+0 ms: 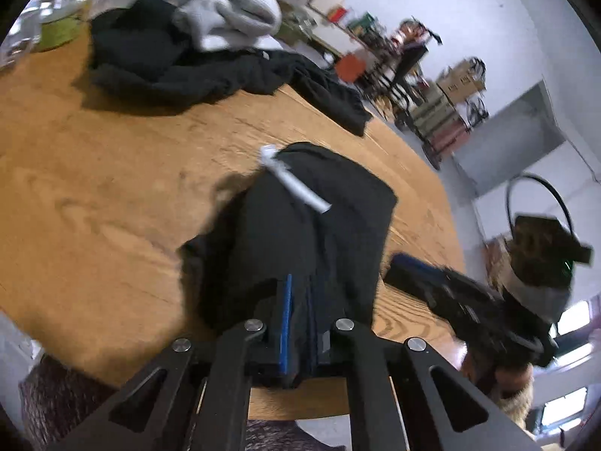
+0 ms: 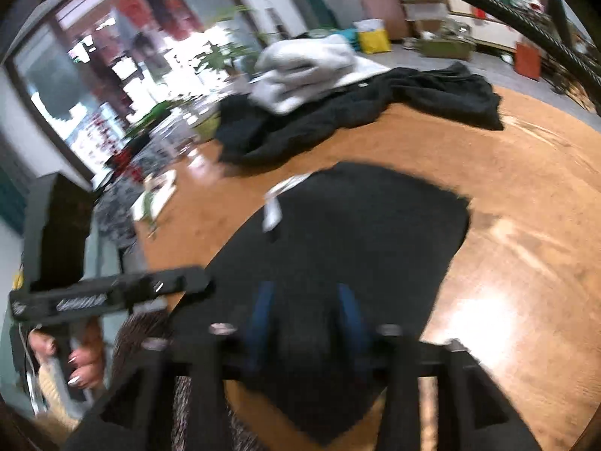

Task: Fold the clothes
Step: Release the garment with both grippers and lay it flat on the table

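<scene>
A folded black garment (image 1: 338,203) with a white label (image 1: 293,182) lies on the wooden table (image 1: 112,188). My left gripper (image 1: 299,289) is shut on the garment's near edge, and the cloth bunches up between its blue pads. In the right wrist view the same garment (image 2: 357,225) lies flat with its label (image 2: 274,206) at the far left. My right gripper (image 2: 306,300) hangs over its near part, its blue pads well apart and not pressing the cloth. The left gripper (image 2: 199,282) reaches the garment's left edge. The right gripper (image 1: 402,263) sits just beside the garment's right edge.
At the back of the table lies a crumpled black garment (image 1: 180,71) with a grey sweatshirt (image 1: 229,11) on it. Glass jars (image 1: 33,26) stand at the far left corner. A hand (image 2: 86,364) holds the left tool. Cluttered shelves and boxes (image 1: 450,112) stand beyond the table.
</scene>
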A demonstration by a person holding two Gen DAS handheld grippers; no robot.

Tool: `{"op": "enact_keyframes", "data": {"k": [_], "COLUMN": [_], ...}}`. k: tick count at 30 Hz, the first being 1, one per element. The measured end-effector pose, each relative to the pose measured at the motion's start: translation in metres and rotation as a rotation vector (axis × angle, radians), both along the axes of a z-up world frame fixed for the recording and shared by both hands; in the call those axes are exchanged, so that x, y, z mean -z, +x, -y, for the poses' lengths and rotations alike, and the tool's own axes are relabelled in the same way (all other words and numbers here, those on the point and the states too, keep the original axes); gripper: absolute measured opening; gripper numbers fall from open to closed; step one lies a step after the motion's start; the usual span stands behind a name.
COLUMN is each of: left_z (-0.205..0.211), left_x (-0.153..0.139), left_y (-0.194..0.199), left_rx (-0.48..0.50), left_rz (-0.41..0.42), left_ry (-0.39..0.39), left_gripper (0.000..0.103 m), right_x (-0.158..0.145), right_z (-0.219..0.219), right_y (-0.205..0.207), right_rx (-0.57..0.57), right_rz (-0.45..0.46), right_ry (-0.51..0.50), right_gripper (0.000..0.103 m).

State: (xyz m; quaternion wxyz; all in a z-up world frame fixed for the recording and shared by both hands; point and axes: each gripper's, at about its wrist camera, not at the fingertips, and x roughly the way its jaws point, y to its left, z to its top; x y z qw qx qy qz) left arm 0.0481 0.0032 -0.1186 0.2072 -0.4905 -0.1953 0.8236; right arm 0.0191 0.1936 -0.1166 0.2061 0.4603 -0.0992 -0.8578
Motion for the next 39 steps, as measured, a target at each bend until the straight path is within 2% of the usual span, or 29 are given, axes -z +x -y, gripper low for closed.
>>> {"op": "enact_keyframes", "data": {"k": [1, 3, 4, 5, 7, 10, 12, 13, 16, 19, 20, 22, 23, 25, 29, 36, 37, 39], "left_z": [0.005, 0.014, 0.018, 0.021, 0.023, 0.013, 0.004, -0.001, -0.009, -0.001, 0.003, 0.012, 0.014, 0.017, 0.015, 0.001, -0.002, -0.007], "left_x": [0.003, 0.005, 0.01, 0.013, 0.018, 0.023, 0.029, 0.035, 0.053, 0.06, 0.062, 0.065, 0.065, 0.065, 0.065, 0.071, 0.072, 0.075], "left_y": [0.007, 0.016, 0.017, 0.02, 0.024, 0.031, 0.035, 0.035, 0.031, 0.033, 0.034, 0.035, 0.035, 0.036, 0.038, 0.042, 0.042, 0.041], "left_rx": [-0.025, -0.069, -0.088, -0.107, -0.097, -0.047, -0.014, 0.007, 0.026, 0.022, 0.032, 0.042, 0.045, 0.051, 0.059, 0.078, 0.073, 0.053], "left_rz": [-0.011, -0.018, -0.017, -0.021, -0.032, -0.049, -0.073, -0.079, -0.08, -0.113, -0.124, -0.126, -0.125, -0.124, -0.123, -0.104, -0.107, -0.105], "left_ry": [-0.004, -0.017, -0.03, -0.047, -0.081, -0.193, -0.279, -0.289, -0.26, -0.237, -0.204, -0.12, -0.102, -0.08, -0.096, -0.013, -0.01, -0.006], "left_gripper": [0.01, 0.028, 0.054, 0.066, 0.066, 0.066, 0.066, 0.066, 0.066, 0.066, 0.066, 0.066, 0.066, 0.066, 0.066, 0.066, 0.064, 0.054], "right_x": [0.005, 0.015, 0.019, 0.023, 0.031, 0.043, 0.046, 0.047, 0.051, 0.055, 0.056, 0.052, 0.049, 0.039, 0.025, 0.011, 0.01, 0.007], "right_z": [0.011, 0.032, 0.04, 0.05, 0.067, 0.087, 0.09, 0.09, 0.093, 0.091, 0.09, 0.086, 0.083, 0.078, 0.073, 0.068, 0.068, 0.066], "right_y": [0.013, 0.036, 0.047, 0.053, 0.06, 0.065, 0.062, 0.061, 0.057, 0.053, 0.051, 0.05, 0.049, 0.049, 0.049, 0.045, 0.045, 0.044], "right_rx": [-0.04, -0.102, -0.125, -0.147, -0.175, -0.181, -0.165, -0.153, -0.129, -0.107, -0.1, -0.086, -0.08, -0.065, -0.054, -0.05, -0.048, -0.046], "right_rz": [-0.005, -0.005, -0.006, -0.013, -0.03, -0.054, -0.05, -0.05, -0.057, -0.032, -0.023, -0.013, -0.012, -0.024, -0.041, -0.053, -0.051, -0.052], "right_ry": [0.011, 0.052, 0.088, 0.123, 0.208, 0.324, 0.321, 0.31, 0.312, 0.305, 0.299, 0.275, 0.26, 0.24, 0.204, 0.139, 0.124, 0.105], "right_gripper": [0.055, 0.058, 0.061, 0.063, 0.064, 0.064, 0.064, 0.064, 0.061, 0.039, 0.031, 0.022, 0.019, 0.017, 0.017, 0.016, 0.016, 0.016]}}
